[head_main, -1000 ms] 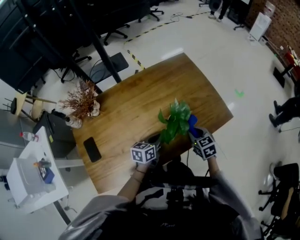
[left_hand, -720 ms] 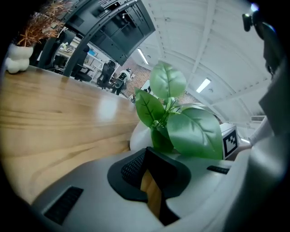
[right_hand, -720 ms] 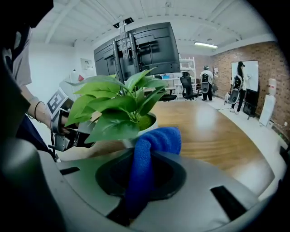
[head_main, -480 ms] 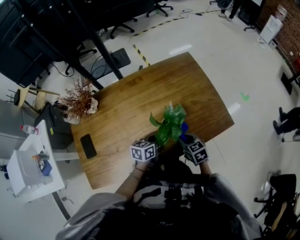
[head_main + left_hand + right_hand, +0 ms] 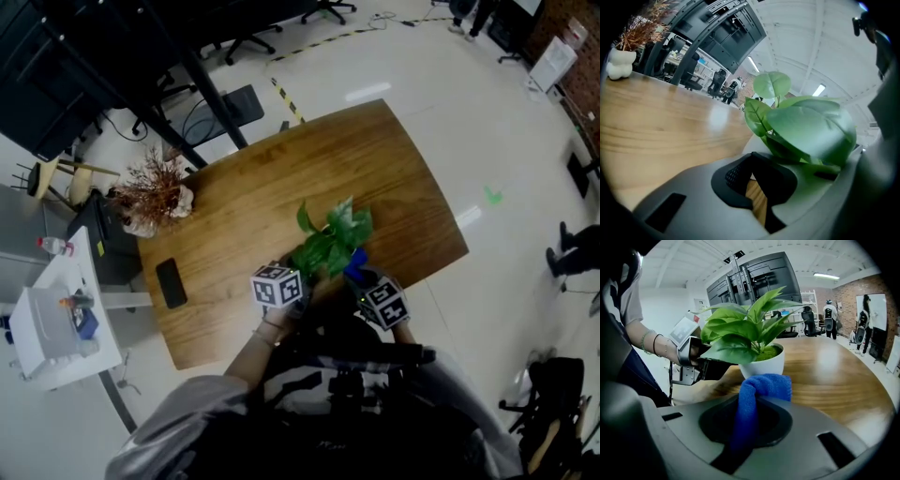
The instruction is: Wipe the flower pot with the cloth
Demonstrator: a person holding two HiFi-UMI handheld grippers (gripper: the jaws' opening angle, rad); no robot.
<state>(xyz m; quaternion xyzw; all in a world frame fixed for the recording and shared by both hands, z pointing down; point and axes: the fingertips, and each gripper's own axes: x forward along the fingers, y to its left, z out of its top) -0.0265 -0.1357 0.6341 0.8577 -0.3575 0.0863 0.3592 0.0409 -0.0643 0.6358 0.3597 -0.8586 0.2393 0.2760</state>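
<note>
On table (image 5: 394,178): dried-flower vase (image 5: 150,194), phone (image 5: 171,282); leaves (image 5: 330,239) overhang pot (image 5: 765,367) beside cloth (image 5: 761,389).

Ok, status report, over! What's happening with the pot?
Left gripper seems clamped on pot rim. Right gripper holds blue cloth, by the pot. Leaves overhang; nothing else in the way.

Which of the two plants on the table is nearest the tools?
The green-leaved plant in the white pot; the dried brown one stands far off.
</note>
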